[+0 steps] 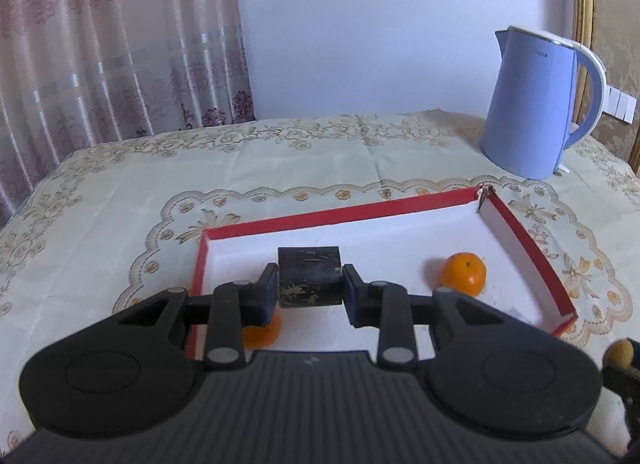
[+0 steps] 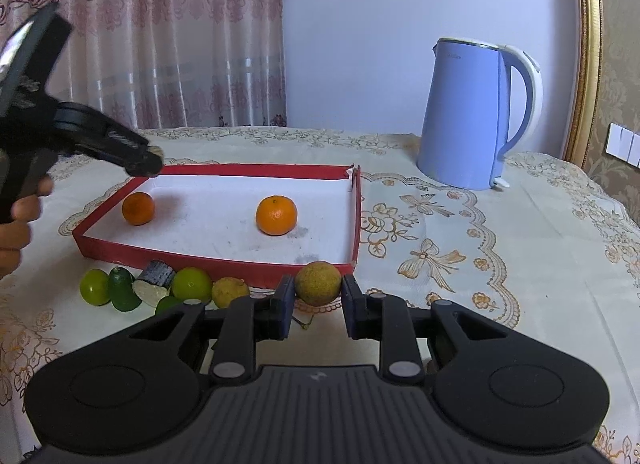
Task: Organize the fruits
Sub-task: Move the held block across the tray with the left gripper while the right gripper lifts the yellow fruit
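Where white lining shows, red tray (image 2: pixel 224 262) with two oranges (image 2: pixel 276 214).

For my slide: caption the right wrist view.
Right hand-held gripper holds a yellow-brown fruit near the red tray.

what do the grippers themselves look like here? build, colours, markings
Both match: left gripper and right gripper are matte black plastic with a ribbed body, two round side housings, linkage arms on silver pivot pins, and dark blue finger pads. No cables or sleeve visible.
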### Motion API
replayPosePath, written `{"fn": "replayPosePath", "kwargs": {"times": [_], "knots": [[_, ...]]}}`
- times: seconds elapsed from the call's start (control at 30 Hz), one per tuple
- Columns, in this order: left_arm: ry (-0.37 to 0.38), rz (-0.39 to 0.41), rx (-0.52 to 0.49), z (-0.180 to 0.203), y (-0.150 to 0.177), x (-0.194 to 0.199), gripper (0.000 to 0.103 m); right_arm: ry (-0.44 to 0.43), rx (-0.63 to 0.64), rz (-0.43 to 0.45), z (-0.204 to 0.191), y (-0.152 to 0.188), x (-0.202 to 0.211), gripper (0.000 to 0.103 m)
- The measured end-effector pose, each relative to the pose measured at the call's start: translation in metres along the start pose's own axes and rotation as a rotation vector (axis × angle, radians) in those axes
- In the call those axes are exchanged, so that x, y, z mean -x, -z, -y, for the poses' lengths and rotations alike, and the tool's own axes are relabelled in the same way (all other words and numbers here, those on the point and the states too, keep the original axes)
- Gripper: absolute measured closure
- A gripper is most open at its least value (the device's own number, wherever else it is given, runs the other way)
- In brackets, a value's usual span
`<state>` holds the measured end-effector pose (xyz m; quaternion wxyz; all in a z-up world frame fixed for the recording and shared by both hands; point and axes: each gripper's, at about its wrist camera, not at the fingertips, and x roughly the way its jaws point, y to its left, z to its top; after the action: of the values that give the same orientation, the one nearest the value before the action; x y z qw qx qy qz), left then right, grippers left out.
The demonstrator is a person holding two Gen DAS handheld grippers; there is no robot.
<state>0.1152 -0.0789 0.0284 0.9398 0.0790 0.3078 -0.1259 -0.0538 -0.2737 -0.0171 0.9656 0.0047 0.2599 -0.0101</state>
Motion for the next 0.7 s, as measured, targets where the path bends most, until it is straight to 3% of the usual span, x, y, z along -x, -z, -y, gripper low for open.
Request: {"fn": "replayPosePath", "kwargs": {"times": [0.7], "knots": [[-0.055,-0.081,-0.057,0.025,-0.005,-0.08,0.072,0.011,0.017,-0.001,-0.005,0.0,0.006,0.079]]}}
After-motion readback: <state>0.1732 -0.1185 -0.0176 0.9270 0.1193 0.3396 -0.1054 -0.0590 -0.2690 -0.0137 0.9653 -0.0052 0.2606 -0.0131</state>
